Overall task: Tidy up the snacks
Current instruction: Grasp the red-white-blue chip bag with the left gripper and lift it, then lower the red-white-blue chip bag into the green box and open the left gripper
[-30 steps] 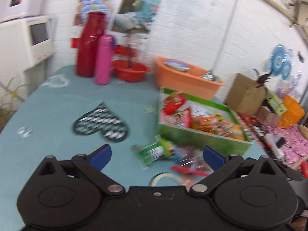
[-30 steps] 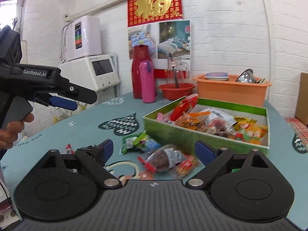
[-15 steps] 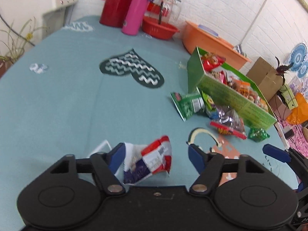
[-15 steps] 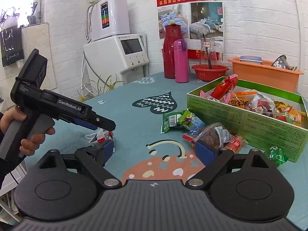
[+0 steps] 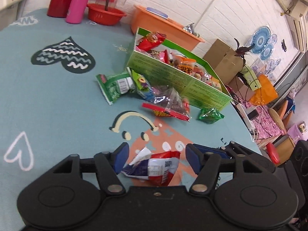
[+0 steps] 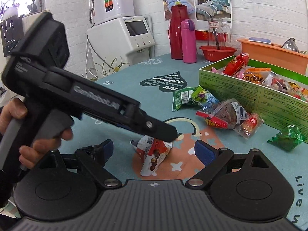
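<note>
A red, white and blue snack packet (image 5: 154, 168) lies on the teal tablecloth between the open fingers of my left gripper (image 5: 156, 156); I cannot tell if the fingers touch it. It shows in the right wrist view (image 6: 154, 154) under the left gripper's tip. My right gripper (image 6: 154, 151) is open, with the packet in front of it. A green box (image 5: 173, 75) holds several snacks. Loose beside it lie a green packet (image 5: 113, 85), a clear red-edged bag (image 5: 169, 105) and a small green packet (image 5: 210, 114).
At the table's far side stand a red flask (image 6: 177, 32), a pink bottle (image 6: 188, 40), a red bowl (image 6: 217, 52) and an orange basin (image 6: 273, 54). A white appliance (image 6: 123, 34) stands behind the table. Cardboard boxes (image 5: 223, 57) and clutter lie past the table's right edge.
My left gripper has swung down to the table and come around the red and white packet, then carried on rightward. My right gripper has moved back and left until it faces that packet.
</note>
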Demonstrator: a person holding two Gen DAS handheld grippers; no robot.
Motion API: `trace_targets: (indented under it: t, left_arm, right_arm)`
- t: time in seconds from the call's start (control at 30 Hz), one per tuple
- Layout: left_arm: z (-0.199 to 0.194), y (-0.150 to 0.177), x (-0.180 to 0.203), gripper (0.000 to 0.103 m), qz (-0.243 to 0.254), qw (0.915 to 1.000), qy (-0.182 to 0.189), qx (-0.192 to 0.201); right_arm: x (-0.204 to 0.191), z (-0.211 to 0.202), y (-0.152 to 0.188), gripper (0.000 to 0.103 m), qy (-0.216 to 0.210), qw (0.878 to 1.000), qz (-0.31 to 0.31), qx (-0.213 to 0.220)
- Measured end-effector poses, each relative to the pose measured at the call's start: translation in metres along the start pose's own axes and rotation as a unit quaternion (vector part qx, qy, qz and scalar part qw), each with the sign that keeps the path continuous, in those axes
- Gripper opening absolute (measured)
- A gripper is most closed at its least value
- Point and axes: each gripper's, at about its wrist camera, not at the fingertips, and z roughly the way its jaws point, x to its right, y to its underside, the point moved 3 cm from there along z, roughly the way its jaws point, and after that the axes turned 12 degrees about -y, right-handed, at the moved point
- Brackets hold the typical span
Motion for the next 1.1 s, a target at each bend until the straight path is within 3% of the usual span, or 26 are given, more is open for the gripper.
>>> trace_targets:
  t: [0.27, 0.33, 0.43, 0.5, 0.53, 0.6, 0.67, 0.87, 1.1]
  left_arm:
    - [0.004, 0.013, -0.007, 0.074, -0.012, 0.9997, 0.011, -0.016]
    - [0.005, 0.012, -0.003, 0.082, -0.006, 0.9997, 0.019, -0.013]
    - [0.007, 0.014, 0.005, 0.083, 0.013, 0.9996, 0.020, -0.012]
    - [0.012, 0.017, 0.008, 0.076, 0.025, 0.9995, 0.012, -0.017]
    - [0.013, 0.017, 0.007, 0.066, 0.028, 0.9995, 0.006, -0.010]
    - [0.014, 0.017, 0.006, 0.066, 0.025, 0.9997, 0.003, -0.009]
    - [0.016, 0.015, 0.006, 0.065, 0.017, 0.9998, 0.002, -0.008]
    - [0.013, 0.006, 0.019, 0.064, 0.022, 0.9997, 0.010, 0.006]
    - [0.001, -0.036, 0.052, 0.064, 0.062, 0.9960, 0.027, 0.059]
  right_arm:
    - [-0.001, 0.021, 0.005, 0.103, 0.000, 1.000, 0.000, -0.029]
    - [-0.001, 0.024, 0.006, 0.103, 0.005, 0.999, 0.001, -0.036]
    - [0.002, 0.024, 0.006, 0.103, 0.013, 0.999, 0.005, -0.037]
    - [0.003, 0.024, 0.007, 0.095, 0.017, 0.999, 0.007, -0.037]
    - [0.003, 0.023, 0.007, 0.088, 0.018, 0.999, 0.007, -0.035]
    - [0.003, 0.022, 0.007, 0.069, 0.012, 0.999, 0.008, -0.034]
    - [0.002, 0.022, 0.007, 0.058, 0.020, 0.999, 0.001, -0.033]
    - [0.006, 0.010, 0.001, 0.055, 0.038, 0.999, -0.004, -0.013]
    - [0.020, -0.015, -0.033, 0.055, 0.070, 0.996, -0.035, 0.038]
